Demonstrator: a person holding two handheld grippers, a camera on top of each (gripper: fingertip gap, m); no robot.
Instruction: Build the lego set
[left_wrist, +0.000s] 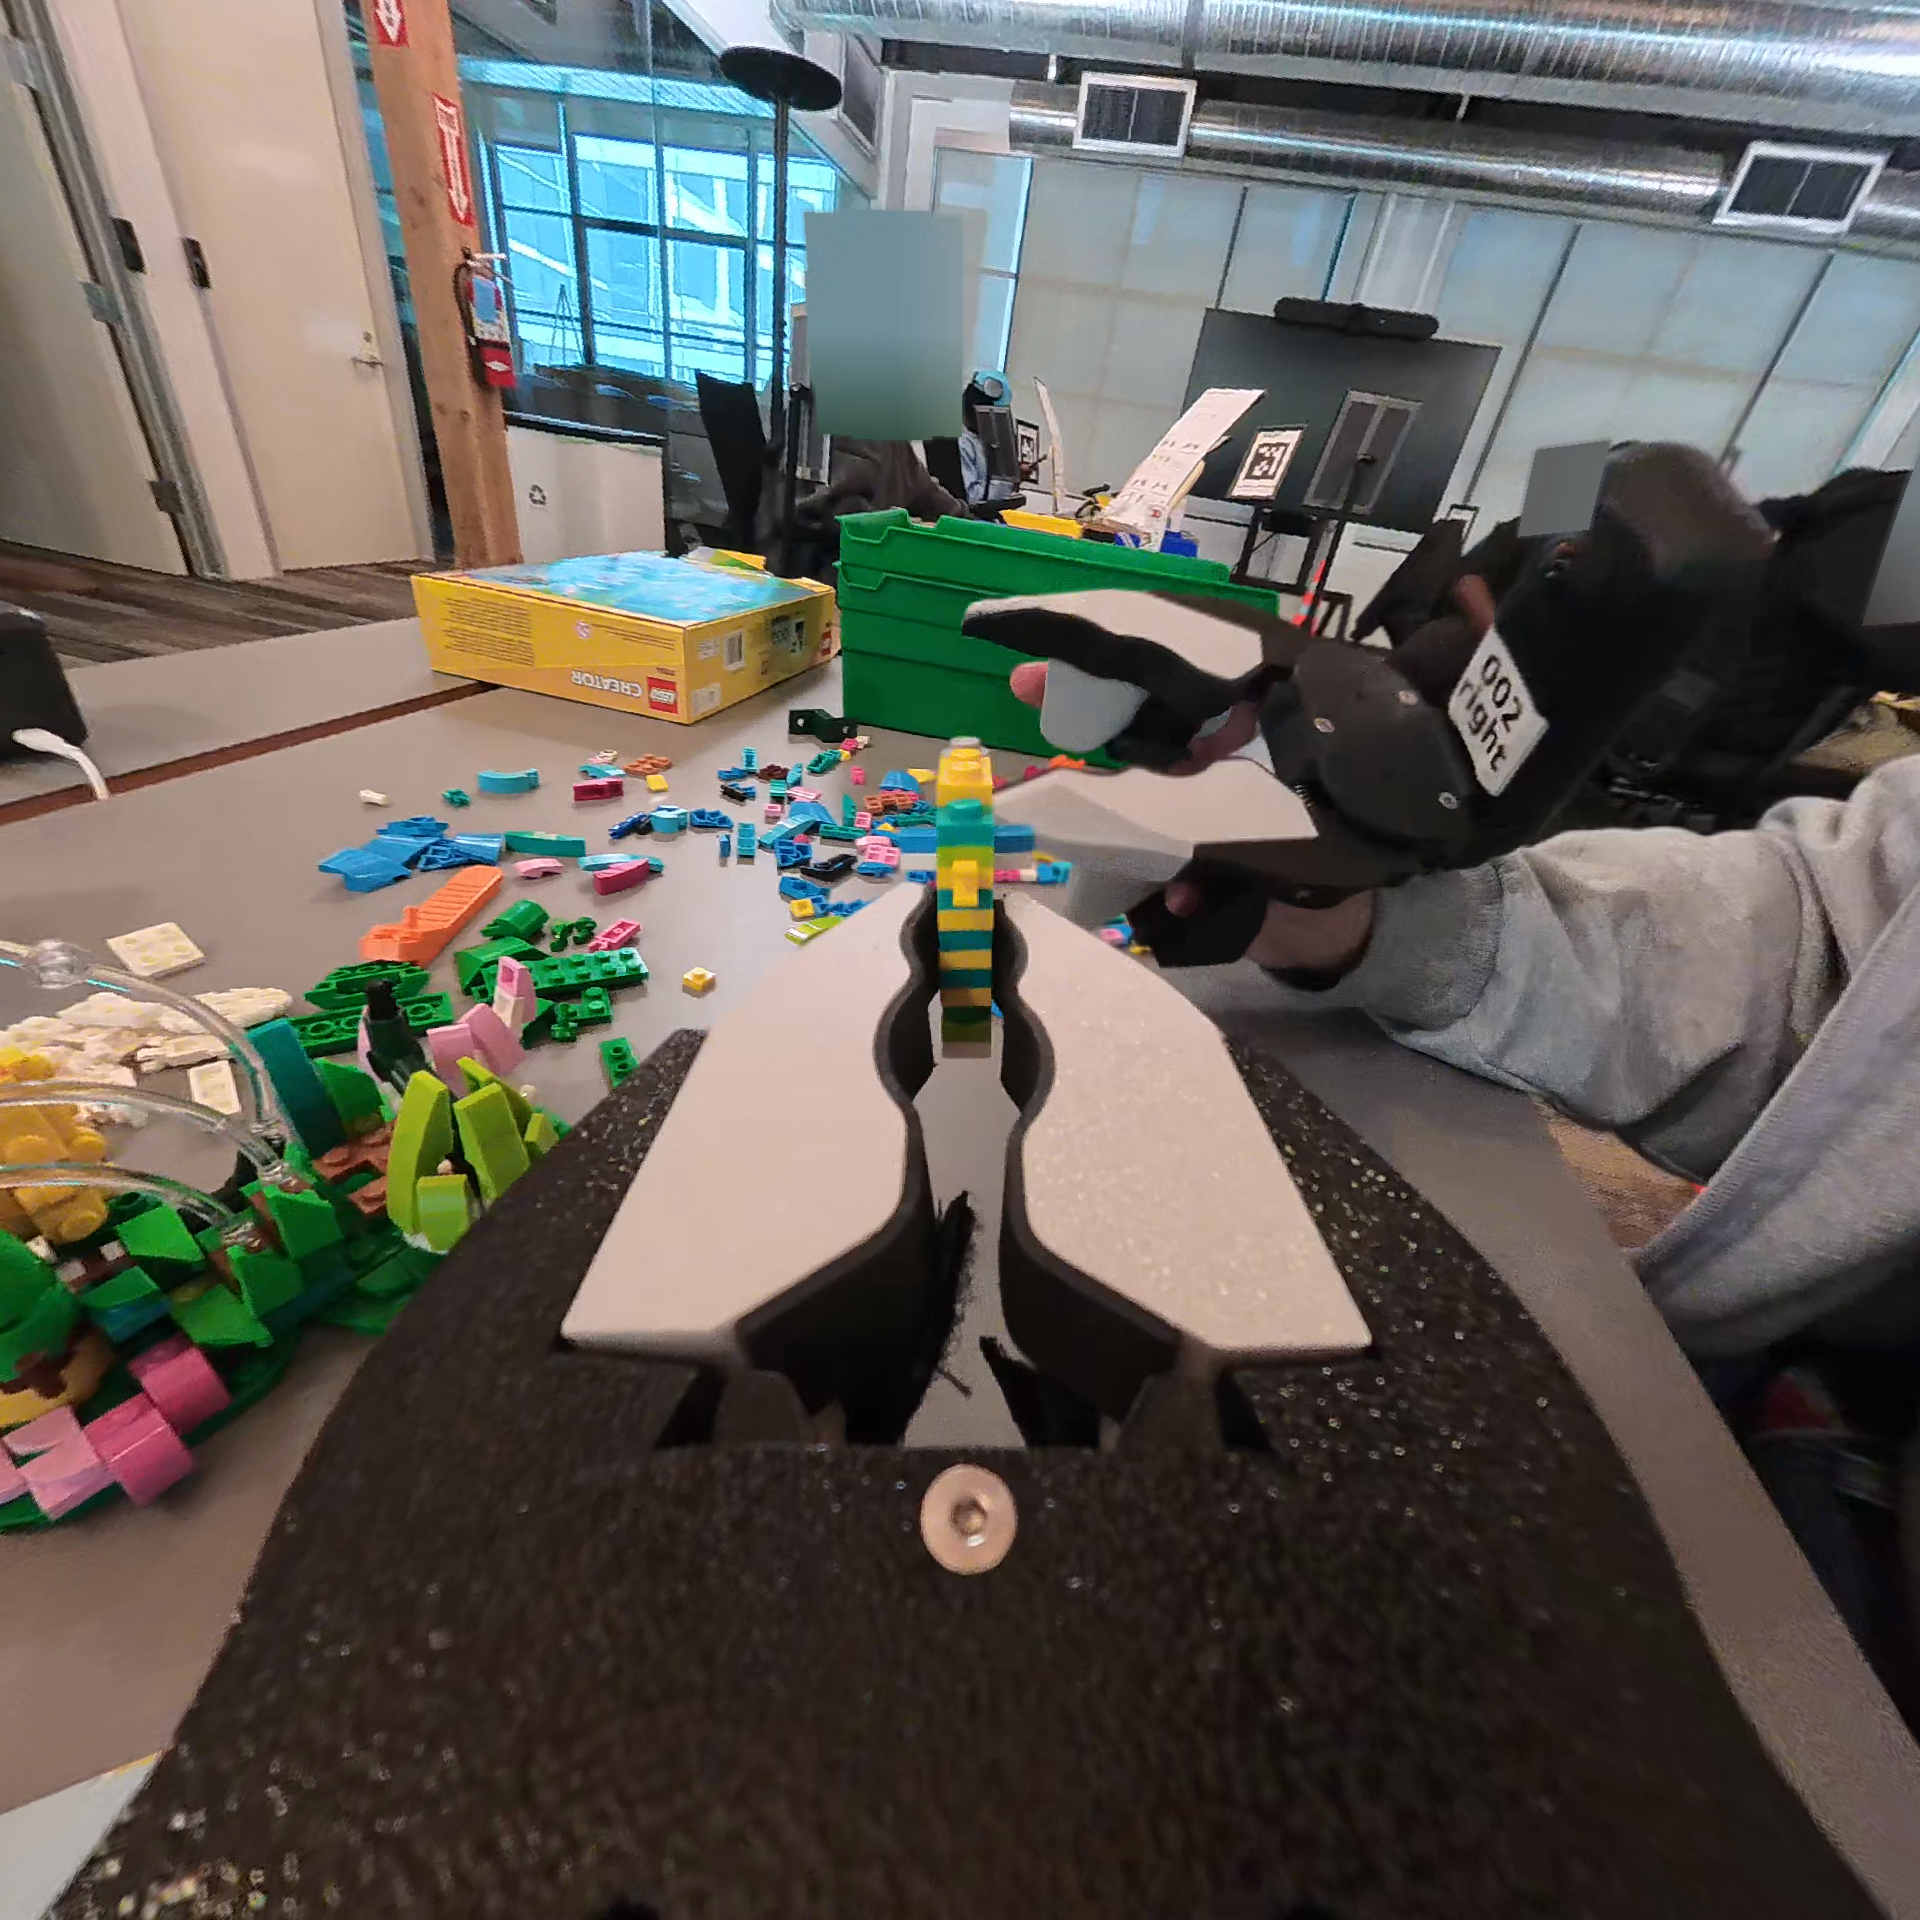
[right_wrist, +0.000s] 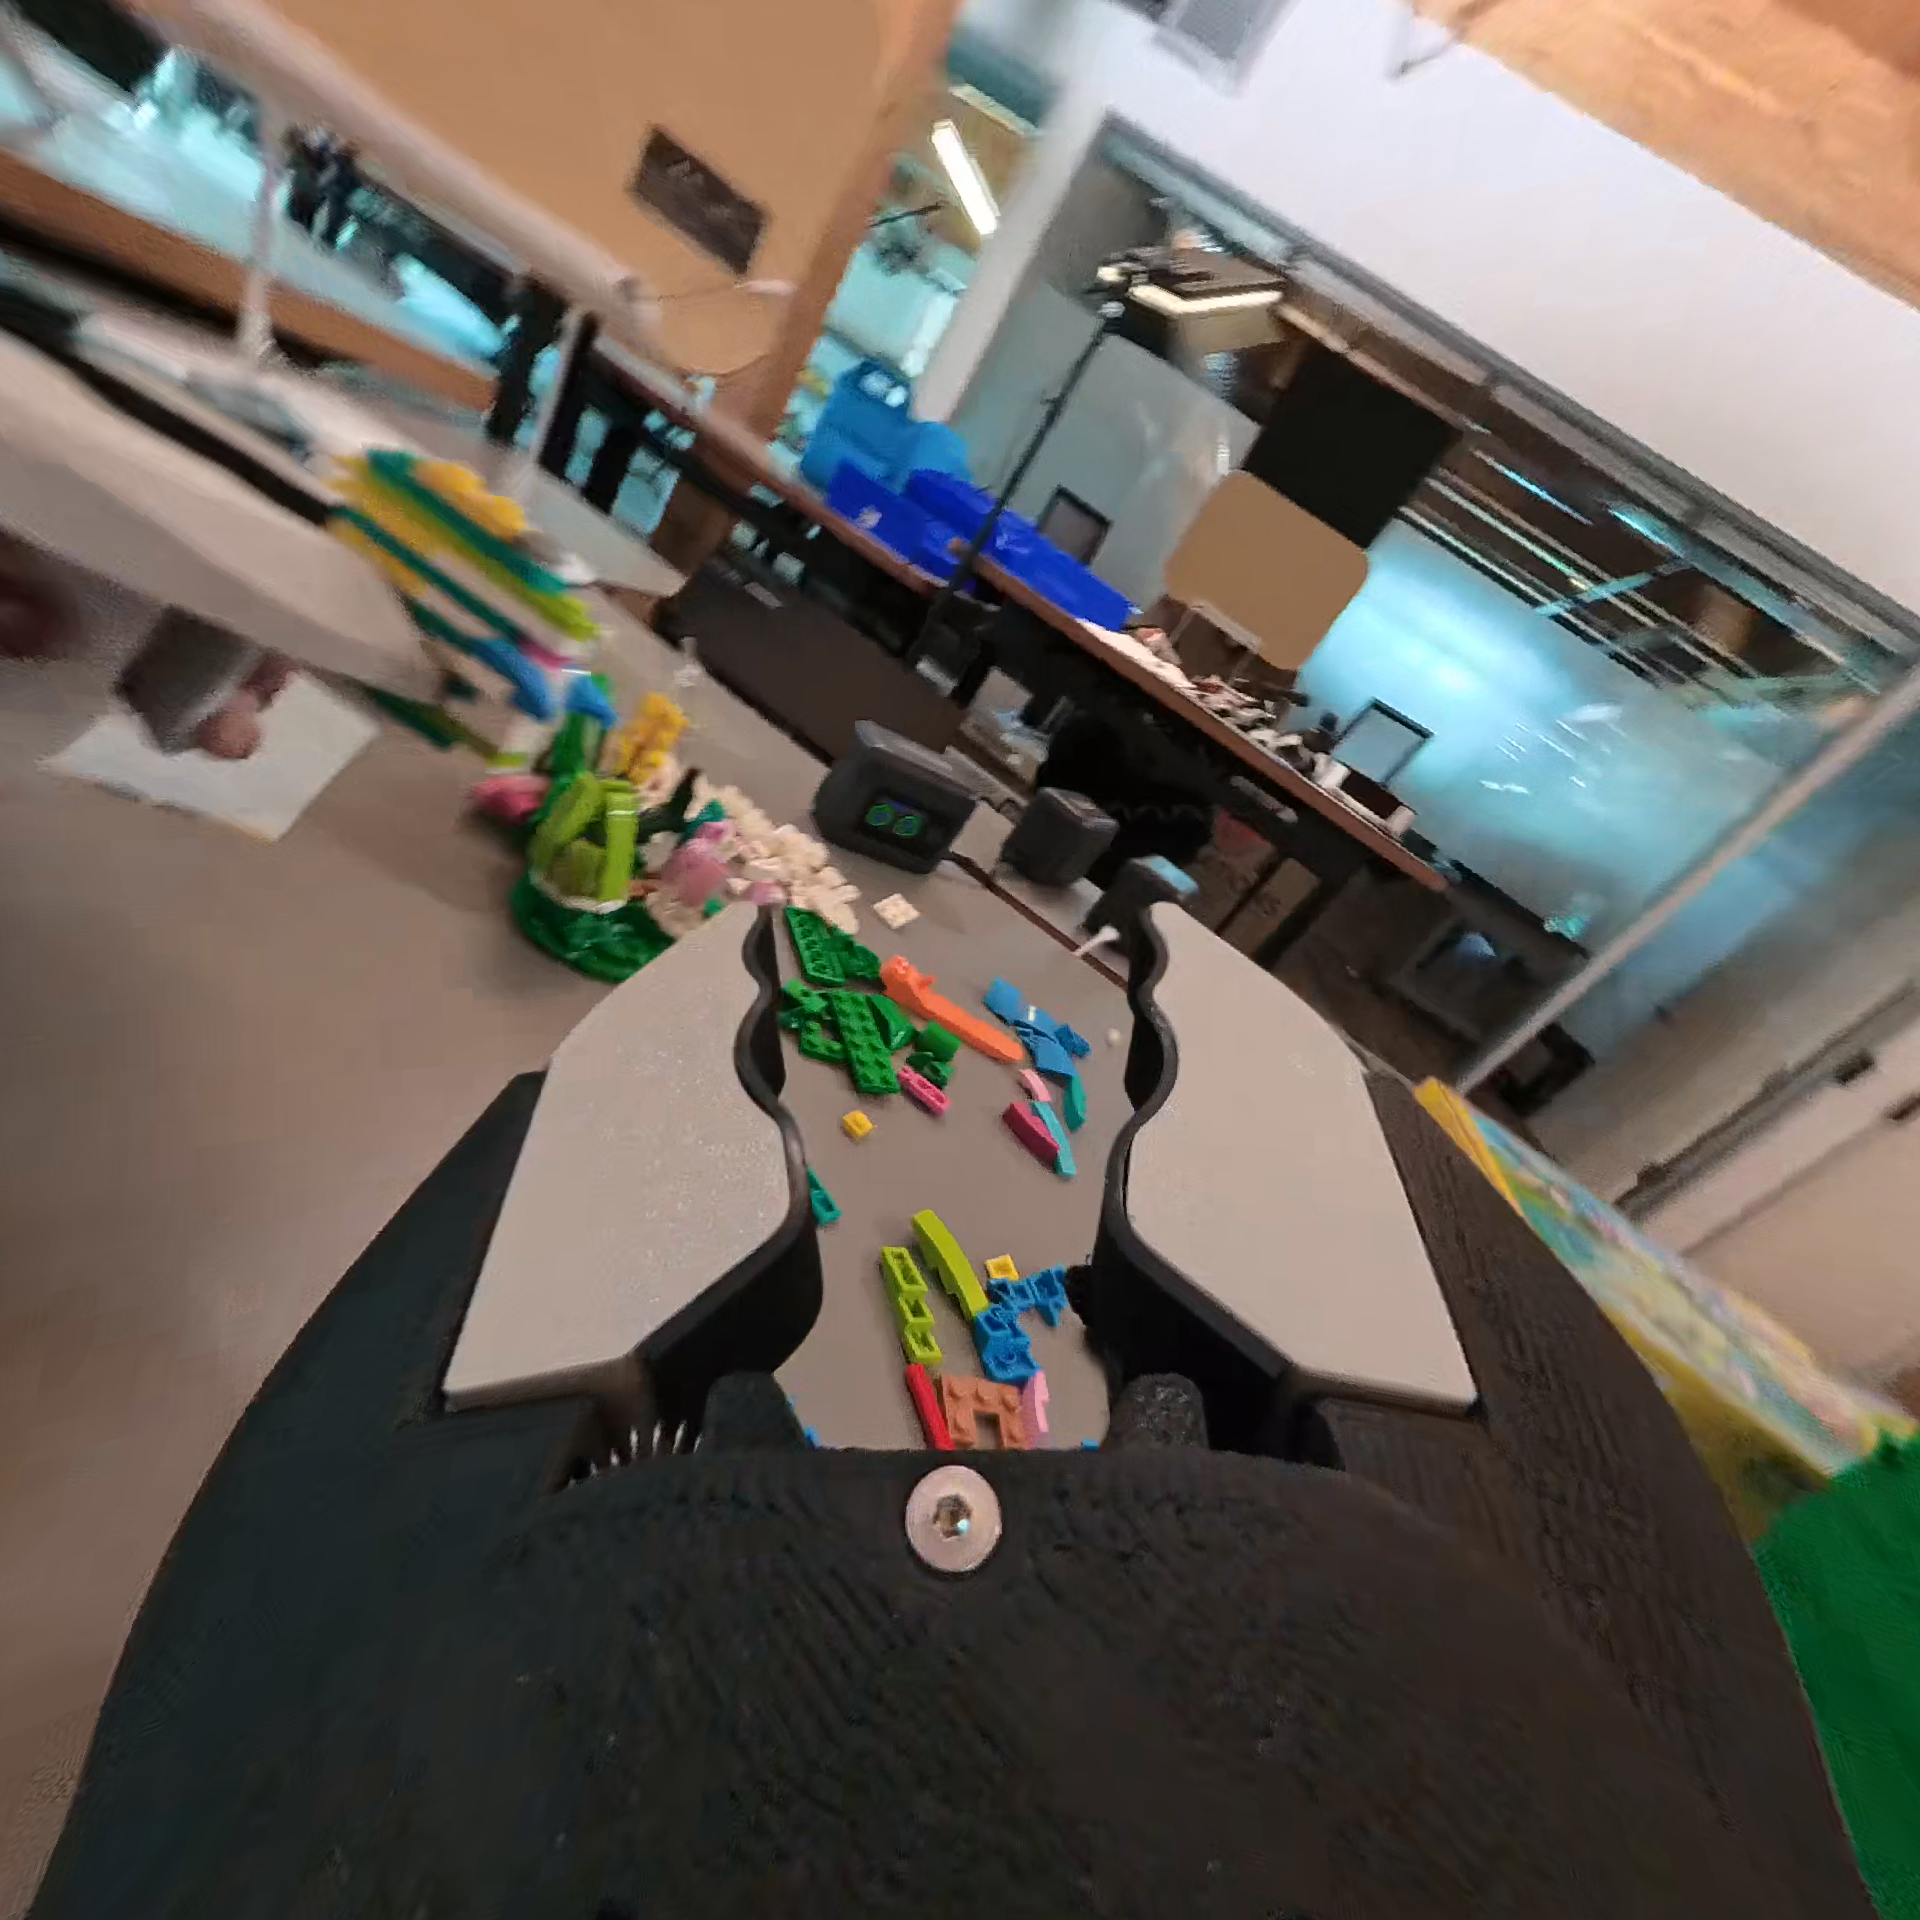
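The left gripper (left_wrist: 964, 935) points forward above the grey table (left_wrist: 260, 862), its fingers pinching the lower part of an upright yellow, green and teal brick column (left_wrist: 964, 894). The right gripper (left_wrist: 1049, 758), held by a grey-sleeved arm (left_wrist: 1621, 966), reaches in from the right beside the column's top, rolled so one finger is above the other, fingers spread with nothing between them. Loose bricks (left_wrist: 665, 821) litter the table beyond.
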